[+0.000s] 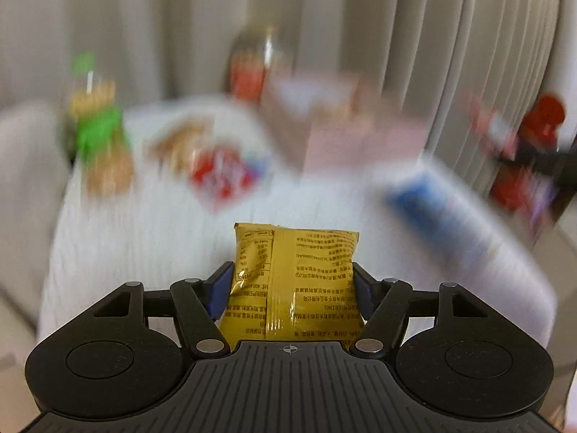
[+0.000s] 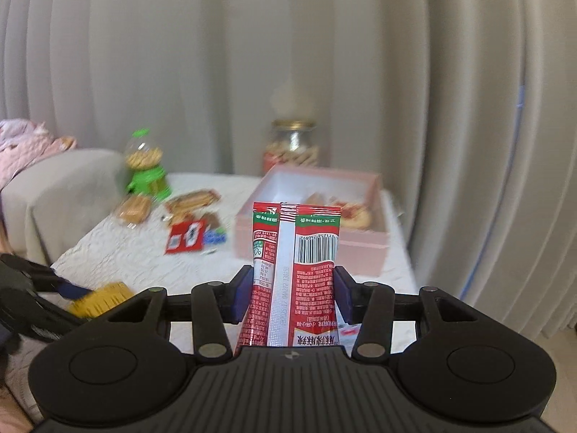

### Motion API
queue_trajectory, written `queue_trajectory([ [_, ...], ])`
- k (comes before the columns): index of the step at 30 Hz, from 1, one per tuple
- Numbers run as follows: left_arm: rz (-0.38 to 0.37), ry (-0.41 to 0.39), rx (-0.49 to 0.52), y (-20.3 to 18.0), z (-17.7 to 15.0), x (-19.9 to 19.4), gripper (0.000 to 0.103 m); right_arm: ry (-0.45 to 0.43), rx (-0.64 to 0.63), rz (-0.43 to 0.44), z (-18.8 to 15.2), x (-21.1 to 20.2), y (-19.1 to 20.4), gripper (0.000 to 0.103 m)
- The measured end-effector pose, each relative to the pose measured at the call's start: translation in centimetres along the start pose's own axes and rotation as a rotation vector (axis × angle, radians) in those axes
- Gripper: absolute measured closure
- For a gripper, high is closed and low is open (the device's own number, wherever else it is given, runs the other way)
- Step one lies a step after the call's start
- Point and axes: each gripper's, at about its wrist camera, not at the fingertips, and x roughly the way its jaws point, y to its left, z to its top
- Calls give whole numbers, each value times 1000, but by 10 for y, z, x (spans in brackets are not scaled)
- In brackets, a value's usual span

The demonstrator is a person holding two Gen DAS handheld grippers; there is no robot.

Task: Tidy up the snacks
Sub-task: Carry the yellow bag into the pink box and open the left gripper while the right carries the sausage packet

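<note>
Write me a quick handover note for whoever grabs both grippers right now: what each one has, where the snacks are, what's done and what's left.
Left gripper: shut on the yellow packet, lifted above the white table.
Right gripper: shut on the red packet, pointing toward the pink box.
Pink box: open on the table's far right, a few snacks already inside.
Still loose on the table: a red flat packet, biscuit packs and a small blue item near the green dispenser. A glass jar stands behind the box.
Left to do: probably drop both held packets into the box, then collect the loose ones.
</note>
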Motion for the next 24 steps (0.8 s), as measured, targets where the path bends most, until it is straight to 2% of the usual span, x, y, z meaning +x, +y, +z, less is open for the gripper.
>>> queue_trajectory([
  [2,-32,-109,-7,-7,39,-9,30,-16,18,-12,3,0,-8,56],
  [6,-129,-236,-75,-13,111,12,30,-38,41,-18,6,0,-20,56],
  [9,-176,-238,-168,-12,160,61,29,-33,46,-29,7,5,-26,56],
  [11,-191,-158,-209,-11,179,106,29,-17,46,-41,6,10,-30,56],
  [13,-237,-38,-249,-7,182,152,30,6,48,-49,4,15,-34,56],
  [14,-257,-22,-258,-4,178,165,31,17,50,-57,4,18,-36,56],
  [17,-259,-87,-242,3,172,160,34,26,53,-72,6,26,-44,56],
  [20,-251,-144,-281,21,160,129,34,37,83,-76,15,39,-51,56],
  [24,-200,-227,-285,48,152,84,34,-28,78,-66,60,47,-55,56],
])
